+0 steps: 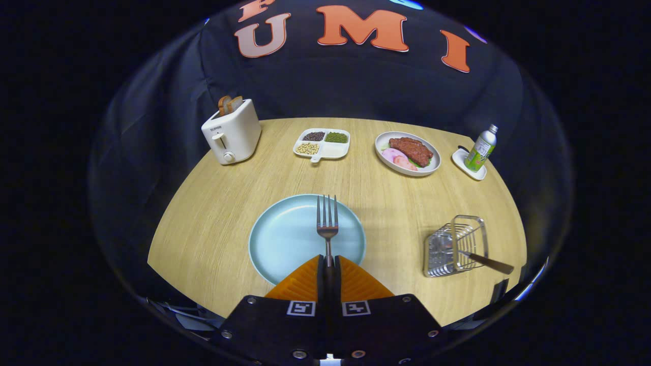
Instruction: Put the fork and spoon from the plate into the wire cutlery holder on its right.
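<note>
Between the orange fingers [305,282] of the hand-held gripper [328,262] sits the handle of the fork [327,223], pinched from both sides, with its tines pointing away over the pale blue plate [285,239]. Whether the fork is lifted off the plate or resting on it cannot be told. The plate lies on the wooden desk [213,213] just ahead of the fingers. Well to the right of the plate stands the wire cutlery holder [455,246], and the spoon [483,260] is already in it, its handle leaning out over the holder's right rim. Beyond the plate, along the far side of the desk, are a white toaster [231,136] with bread slices in it, a divided dish of beans [322,144], a plate of meat [408,152], and a green bottle [481,148] on a small white tray [468,164].
</note>
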{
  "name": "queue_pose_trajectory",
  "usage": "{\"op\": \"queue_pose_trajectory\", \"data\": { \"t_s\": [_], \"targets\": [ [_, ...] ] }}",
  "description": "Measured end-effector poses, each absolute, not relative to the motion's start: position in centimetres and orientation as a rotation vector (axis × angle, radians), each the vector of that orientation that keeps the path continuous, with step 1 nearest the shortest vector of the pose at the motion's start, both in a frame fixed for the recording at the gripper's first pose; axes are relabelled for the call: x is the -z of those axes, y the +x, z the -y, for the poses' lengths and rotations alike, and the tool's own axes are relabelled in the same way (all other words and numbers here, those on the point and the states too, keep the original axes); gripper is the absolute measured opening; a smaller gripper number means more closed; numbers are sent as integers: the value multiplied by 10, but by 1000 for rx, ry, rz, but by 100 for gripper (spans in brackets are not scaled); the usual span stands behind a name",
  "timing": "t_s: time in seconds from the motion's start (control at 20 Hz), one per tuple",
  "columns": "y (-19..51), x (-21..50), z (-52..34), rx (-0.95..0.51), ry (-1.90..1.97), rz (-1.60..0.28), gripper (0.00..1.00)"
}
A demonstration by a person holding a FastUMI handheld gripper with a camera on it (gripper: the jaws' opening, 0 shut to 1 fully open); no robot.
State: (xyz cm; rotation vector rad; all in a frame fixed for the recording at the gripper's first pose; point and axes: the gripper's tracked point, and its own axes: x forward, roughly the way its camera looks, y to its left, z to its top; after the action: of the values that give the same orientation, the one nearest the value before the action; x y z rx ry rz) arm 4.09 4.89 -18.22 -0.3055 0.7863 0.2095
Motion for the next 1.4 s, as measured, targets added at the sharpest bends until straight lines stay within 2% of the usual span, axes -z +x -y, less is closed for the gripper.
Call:
{"op": "queue_pose_trajectory", "data": {
  "t_s": [0.25,0.55,0.95,1.4],
  "targets": [
    [37,146,26,-154,-419,-861,5],
    [35,130,93,-117,-487,-1046,5],
    [54,148,126,-89,-503,-1292,5],
    [83,174,135,-118,-646,-1424,5]
  ]
}}
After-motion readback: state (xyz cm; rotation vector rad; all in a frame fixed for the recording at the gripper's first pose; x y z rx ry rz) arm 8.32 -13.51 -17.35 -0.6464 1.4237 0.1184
